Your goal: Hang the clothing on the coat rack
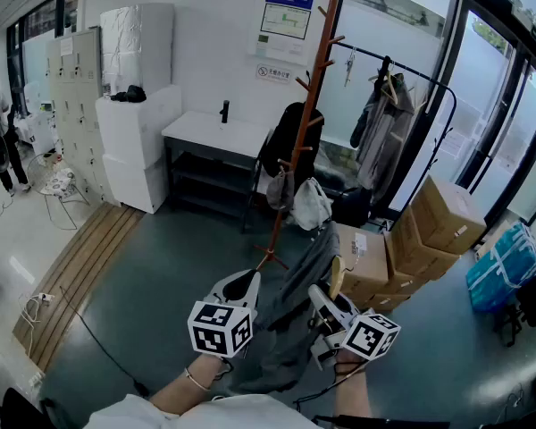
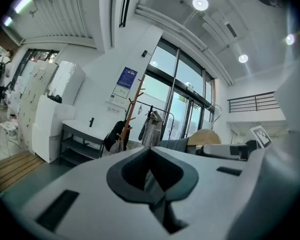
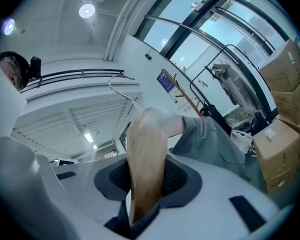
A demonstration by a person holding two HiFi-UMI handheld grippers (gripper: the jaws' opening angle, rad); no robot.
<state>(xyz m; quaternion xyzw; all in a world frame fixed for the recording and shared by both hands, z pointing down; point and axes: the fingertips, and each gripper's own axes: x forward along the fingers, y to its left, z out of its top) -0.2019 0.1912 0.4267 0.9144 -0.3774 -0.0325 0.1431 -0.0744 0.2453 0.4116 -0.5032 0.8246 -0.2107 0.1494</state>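
A grey garment (image 1: 290,324) on a wooden hanger (image 1: 337,275) hangs between my two grippers, low in the head view. My right gripper (image 1: 322,296) is shut on the hanger's wooden arm (image 3: 146,164), and the metal hook (image 3: 122,86) rises above it. The garment (image 3: 215,144) drapes off to the right of the jaws. My left gripper (image 1: 247,284) is shut on a fold of the grey garment (image 2: 172,145), with dark cloth pinched between its pads. The wooden coat rack (image 1: 308,123) stands ahead on the floor, beyond both grippers, and shows small in the left gripper view (image 2: 132,114).
A black bag (image 1: 290,141) and a white bag (image 1: 311,206) hang on the coat rack. A black clothes rail (image 1: 420,105) with garments stands to its right, above stacked cardboard boxes (image 1: 447,217). A white table (image 1: 216,134) and white cabinets (image 1: 138,141) line the wall.
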